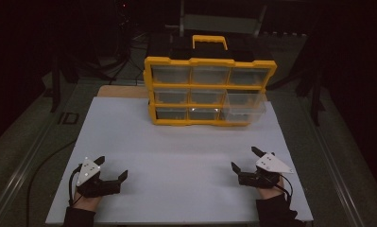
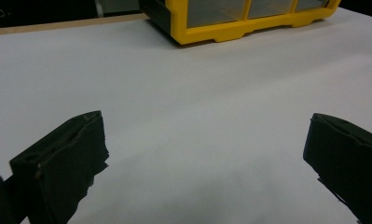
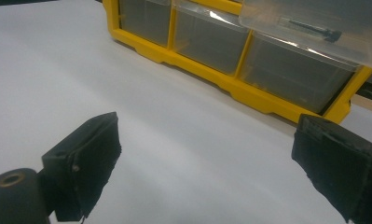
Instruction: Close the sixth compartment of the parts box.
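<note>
A yellow organiser cabinet (image 1: 209, 90) with clear drawers stands at the back of the white table top (image 1: 176, 156). Its middle-right drawer (image 1: 245, 105) is pulled out toward me; in the right gripper view this drawer (image 3: 314, 28) holds a dark screw (image 3: 312, 29). My left gripper (image 1: 111, 167) rests open at the near left, nothing between its jaws. My right gripper (image 1: 246, 158) rests open at the near right, also holding nothing. The left gripper view shows the cabinet's lower left corner (image 2: 207, 32) far ahead of my left gripper (image 2: 204, 154). My right gripper (image 3: 207, 158) faces the bottom drawers.
A black box with a yellow handle (image 1: 209, 41) sits behind the cabinet. A wooden board edge (image 1: 122, 91) shows beyond the white sheet at the back left. Dark stands and cables surround the table.
</note>
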`<state>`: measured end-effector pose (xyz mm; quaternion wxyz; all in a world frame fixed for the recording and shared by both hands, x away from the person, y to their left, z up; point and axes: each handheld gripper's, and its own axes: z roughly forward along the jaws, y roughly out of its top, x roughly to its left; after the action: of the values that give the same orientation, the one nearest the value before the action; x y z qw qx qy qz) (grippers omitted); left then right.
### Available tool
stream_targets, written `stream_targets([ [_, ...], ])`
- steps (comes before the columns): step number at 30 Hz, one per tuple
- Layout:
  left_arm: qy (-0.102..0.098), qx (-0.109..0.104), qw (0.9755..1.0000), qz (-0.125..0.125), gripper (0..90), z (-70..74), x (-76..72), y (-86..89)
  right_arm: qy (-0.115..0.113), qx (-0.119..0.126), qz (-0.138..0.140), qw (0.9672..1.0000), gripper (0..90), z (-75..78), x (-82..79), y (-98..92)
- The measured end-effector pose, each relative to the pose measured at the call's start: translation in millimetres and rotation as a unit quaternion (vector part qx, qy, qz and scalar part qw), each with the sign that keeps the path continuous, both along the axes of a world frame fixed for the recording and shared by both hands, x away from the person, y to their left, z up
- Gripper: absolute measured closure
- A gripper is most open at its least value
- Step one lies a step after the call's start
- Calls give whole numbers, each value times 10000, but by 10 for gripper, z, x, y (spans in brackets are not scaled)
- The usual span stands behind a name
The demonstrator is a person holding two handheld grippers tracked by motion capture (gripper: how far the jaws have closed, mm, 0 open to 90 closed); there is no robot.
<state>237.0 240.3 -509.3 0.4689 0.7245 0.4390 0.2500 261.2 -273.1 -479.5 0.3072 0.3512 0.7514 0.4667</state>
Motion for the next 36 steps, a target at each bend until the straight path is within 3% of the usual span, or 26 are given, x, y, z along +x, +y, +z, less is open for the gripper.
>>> stream_targets([
  [13, 53, 26, 10000, -50, 0, -18, 19, -20, -55, 6, 4, 10000, 77, 43, -21, -14],
  [18, -39, -91, 9999, -80, 0, -6, 26, -26, -40, -7, 22, 10000, 77, 83, -58, -21],
  [25, -78, -103, 9999, -108, 0, 2, 26, -33, -203, 26, -35, 9998, 77, 265, -134, -45],
  [36, -106, -166, 9997, -133, 0, 5, 24, -30, -232, -29, 162, 9996, 77, 635, -194, 4],
])
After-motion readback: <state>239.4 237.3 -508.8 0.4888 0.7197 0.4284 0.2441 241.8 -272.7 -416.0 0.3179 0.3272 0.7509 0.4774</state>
